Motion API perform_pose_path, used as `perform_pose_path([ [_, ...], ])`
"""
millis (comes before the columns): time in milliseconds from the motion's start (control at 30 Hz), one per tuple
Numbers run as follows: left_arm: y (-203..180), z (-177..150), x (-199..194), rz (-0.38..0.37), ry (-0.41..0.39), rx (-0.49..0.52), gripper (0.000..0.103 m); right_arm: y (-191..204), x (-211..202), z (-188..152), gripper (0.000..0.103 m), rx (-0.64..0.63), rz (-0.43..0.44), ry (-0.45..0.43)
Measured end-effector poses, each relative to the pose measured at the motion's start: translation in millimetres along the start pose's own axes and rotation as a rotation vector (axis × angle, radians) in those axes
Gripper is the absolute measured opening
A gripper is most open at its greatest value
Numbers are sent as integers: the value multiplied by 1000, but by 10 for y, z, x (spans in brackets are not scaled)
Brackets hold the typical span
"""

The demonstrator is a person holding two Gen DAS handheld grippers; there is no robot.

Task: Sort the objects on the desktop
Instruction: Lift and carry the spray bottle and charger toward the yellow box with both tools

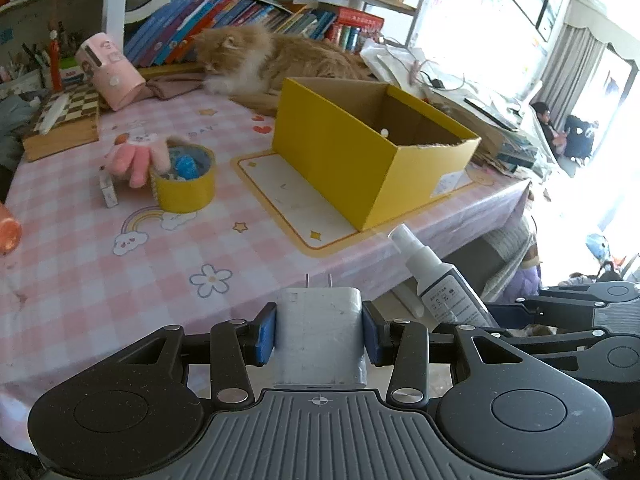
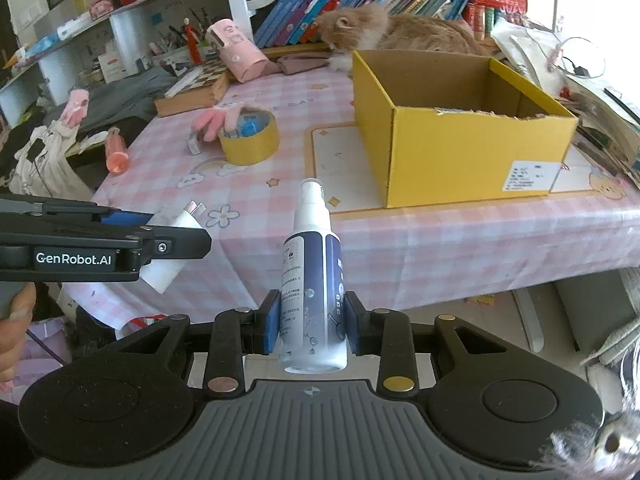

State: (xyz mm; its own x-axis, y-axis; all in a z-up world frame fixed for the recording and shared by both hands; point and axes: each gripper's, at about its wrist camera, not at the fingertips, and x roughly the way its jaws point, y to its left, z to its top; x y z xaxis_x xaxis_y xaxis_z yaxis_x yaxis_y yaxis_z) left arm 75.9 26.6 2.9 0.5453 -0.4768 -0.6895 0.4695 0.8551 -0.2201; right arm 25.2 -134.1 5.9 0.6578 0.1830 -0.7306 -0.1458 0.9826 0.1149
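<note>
My left gripper (image 1: pixel 319 336) is shut on a white plug charger (image 1: pixel 320 332), prongs forward, held off the table's near edge. It also shows in the right wrist view (image 2: pixel 172 248). My right gripper (image 2: pixel 311 320) is shut on a white and blue spray bottle (image 2: pixel 312 276), nozzle pointing forward; the bottle also shows in the left wrist view (image 1: pixel 436 284). An open yellow cardboard box (image 1: pixel 372 152) (image 2: pixel 460 128) stands on a mat on the pink checked table (image 1: pixel 120 280). A yellow tape roll (image 1: pixel 184 184) (image 2: pixel 250 138) holds small blue items, with a pink plush (image 1: pixel 136 156) beside it.
An orange cat (image 1: pixel 272 60) (image 2: pixel 400 32) lies behind the box before a row of books. A pink cylinder (image 1: pixel 112 72), a checkered box (image 1: pixel 64 120), a small white box (image 1: pixel 107 190) and an orange bottle (image 2: pixel 116 154) are on the left. Papers and cables (image 2: pixel 568 68) lie right.
</note>
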Motion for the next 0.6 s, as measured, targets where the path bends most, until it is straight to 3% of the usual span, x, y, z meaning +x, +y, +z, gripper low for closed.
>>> perform_pose_path([
  [600,-184,-35,-25,-20,-6,37,42,-99,-194,-131,30,38,-23,-28],
])
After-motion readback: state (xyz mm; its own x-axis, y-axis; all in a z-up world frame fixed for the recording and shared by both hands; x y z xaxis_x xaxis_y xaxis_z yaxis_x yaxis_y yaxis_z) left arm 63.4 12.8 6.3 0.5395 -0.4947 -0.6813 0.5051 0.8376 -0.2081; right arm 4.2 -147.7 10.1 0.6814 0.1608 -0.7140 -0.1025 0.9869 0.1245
